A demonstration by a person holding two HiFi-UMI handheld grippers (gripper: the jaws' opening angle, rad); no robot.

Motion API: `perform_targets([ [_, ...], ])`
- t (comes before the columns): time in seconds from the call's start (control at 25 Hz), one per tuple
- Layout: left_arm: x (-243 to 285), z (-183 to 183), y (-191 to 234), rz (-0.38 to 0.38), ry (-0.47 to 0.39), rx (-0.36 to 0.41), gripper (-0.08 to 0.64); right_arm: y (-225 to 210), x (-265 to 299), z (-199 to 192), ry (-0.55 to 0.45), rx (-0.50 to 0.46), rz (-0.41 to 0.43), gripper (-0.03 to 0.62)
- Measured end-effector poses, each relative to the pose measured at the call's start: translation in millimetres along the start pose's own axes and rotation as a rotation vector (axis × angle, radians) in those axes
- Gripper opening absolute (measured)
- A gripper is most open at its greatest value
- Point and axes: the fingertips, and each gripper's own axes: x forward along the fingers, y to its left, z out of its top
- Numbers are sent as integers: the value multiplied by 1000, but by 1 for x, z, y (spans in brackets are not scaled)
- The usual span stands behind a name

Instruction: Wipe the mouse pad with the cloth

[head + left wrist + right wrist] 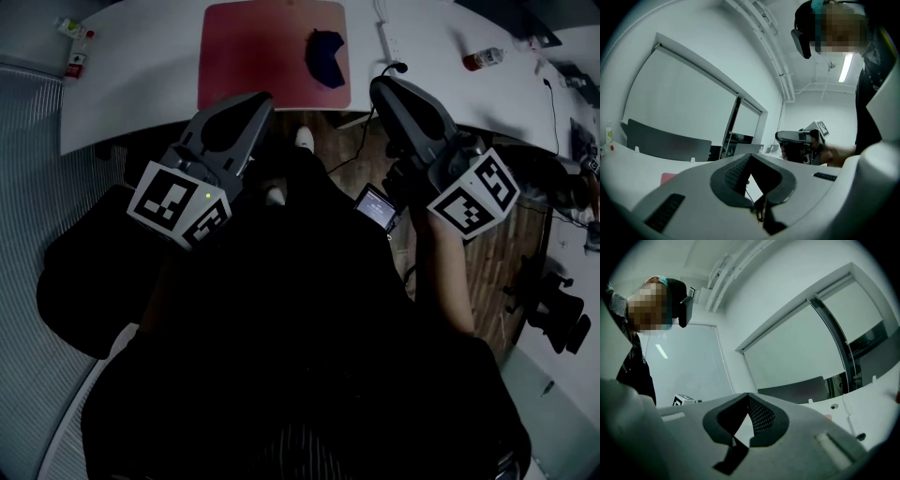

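Cubes with square markers sit closest to me, one on each tool, above my dark clothing. Just beyond them, my left gripper [255, 105] and right gripper [382, 90] both point forward toward the edge of the white worktop [131, 89], short of it and not over it. Both pairs of jaws are clenched tip to tip, ribbed dark pads together, nothing between them; neither touches anything. Past the worktop's near edge lies the mouse pad [253, 56], a flat, matte red rectangle with rounded corners, its long axis running across from my left to my right. It is straight ahead, between the lines of my two tools. On its right part, touching it, rests the cloth [325, 58], a small dark blue crumpled lump, soft and likely to bunch when pinched. It lies ahead of my right gripper and a little to its left, so I judge that hand the nearer one for picking it up; those jaws would have to part first. Farther right on the worktop lies a small bottle [482, 59], well apart from the pad.
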Motion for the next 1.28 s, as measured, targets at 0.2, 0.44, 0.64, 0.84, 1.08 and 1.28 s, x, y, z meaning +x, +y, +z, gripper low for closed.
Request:
perform_targets([
  [0.2,39,6,31,7,20,-45,-1,-51,27,7,19,6,-1,-3],
  [0.44,99,19,67,4,32,-61,0,-116,64,19,53,27,38,-3],
  [0.64,141,29,91,28,44,-72,0,-165,93,24,112,20,85,-3],
  [0.84,179,24,104,89,101,-103,0,-225,107,3,207,63,135,-3],
  [1.08,188,9,122,176,158,-151,0,-284,127,-43,309,113,145,-3],
  [1.28,183,-3,136,214,199,-208,0,-308,146,-62,355,139,159,-3],
])
